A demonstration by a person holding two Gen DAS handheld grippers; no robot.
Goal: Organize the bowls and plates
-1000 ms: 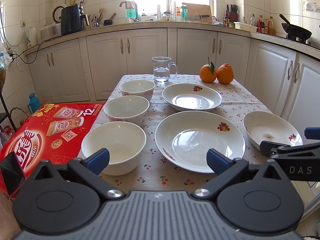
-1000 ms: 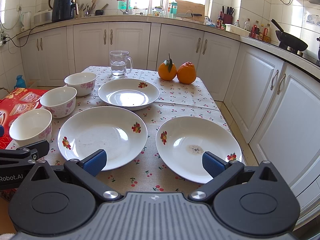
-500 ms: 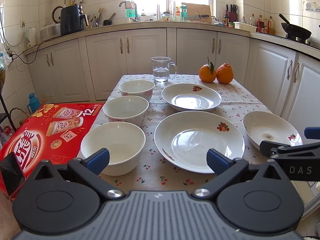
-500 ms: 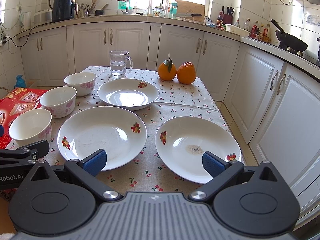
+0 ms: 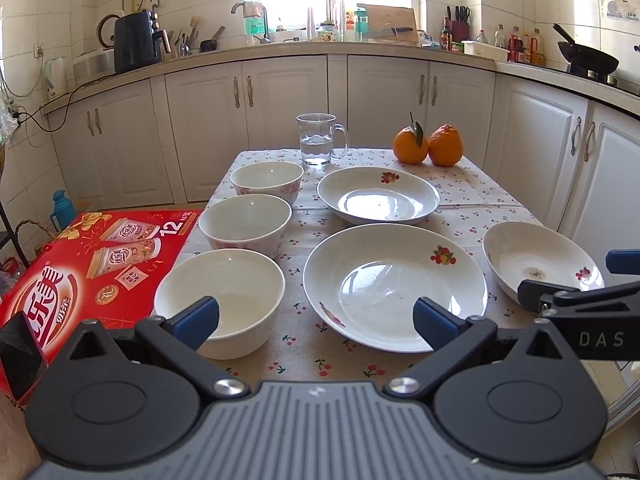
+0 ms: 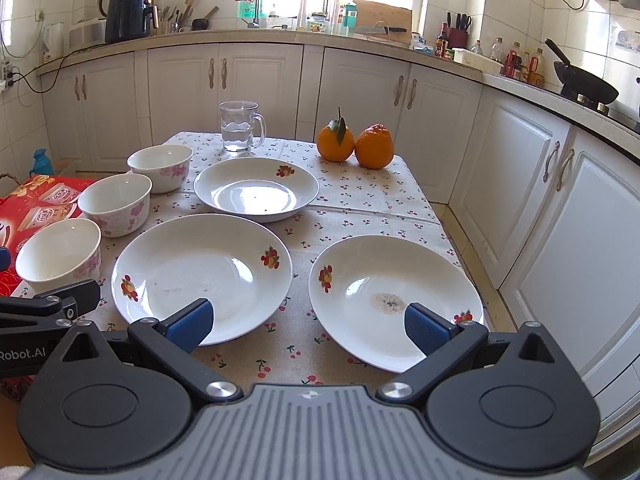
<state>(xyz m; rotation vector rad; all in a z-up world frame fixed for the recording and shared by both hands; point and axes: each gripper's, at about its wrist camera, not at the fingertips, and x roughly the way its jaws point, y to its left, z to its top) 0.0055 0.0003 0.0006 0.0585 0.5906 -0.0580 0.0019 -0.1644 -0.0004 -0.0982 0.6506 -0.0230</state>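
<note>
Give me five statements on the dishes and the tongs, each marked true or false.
1. Three bowls stand in a line on the table's left side. True.
2. The plates are stacked. False: all three lie apart on the cloth.
3. The glass mug holds some water. True.
4. The right tongs grip the stained plate. False: they are open and hold nothing.
5. The left tongs are shut on the nearest bowl. False: they are open.
</note>
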